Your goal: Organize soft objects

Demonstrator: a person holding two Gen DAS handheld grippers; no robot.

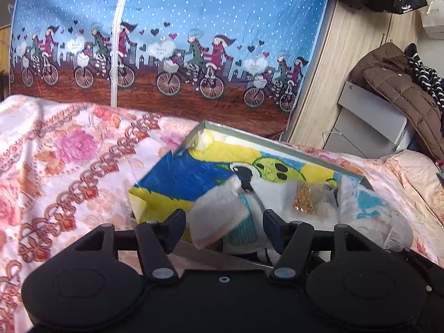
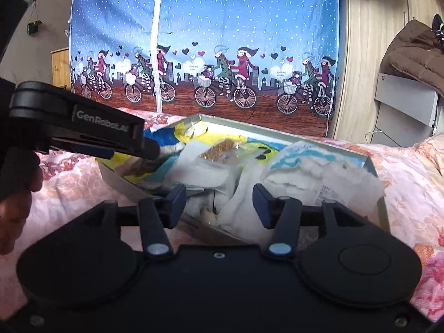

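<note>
On the floral bedspread (image 1: 63, 149) ahead of you sits a shallow grey box (image 1: 280, 145), its floor covered by a blue and yellow cartoon sheet (image 1: 188, 177). Your left gripper (image 1: 224, 219) stands fairly wide apart over the near edge of the box, and a white padded pouch (image 1: 219, 216) lies between its fingers; whether either pad touches it is hard to tell, since the pouch is blurred. From the right wrist view that gripper (image 2: 159, 149) comes in from the left, its tip buried against a pale, blurred piece.

Your right gripper (image 2: 219, 204) is about half spread with nothing pinched; its fingers straddle the rumpled white cloths (image 2: 305, 177) heaped in the box (image 2: 371, 161). A small clear bag of golden-brown bits (image 1: 304, 198) rests among them, its contents too small to name. Print on the white packets is unreadable.

Beyond the bed hangs a blue fabric panel with cyclists (image 1: 177, 55). At the right edge a brown padded jacket (image 1: 399, 88) drapes over grey furniture (image 1: 369, 119), partly cut off. Part of your hand (image 2: 16, 202) shows at the left border.
</note>
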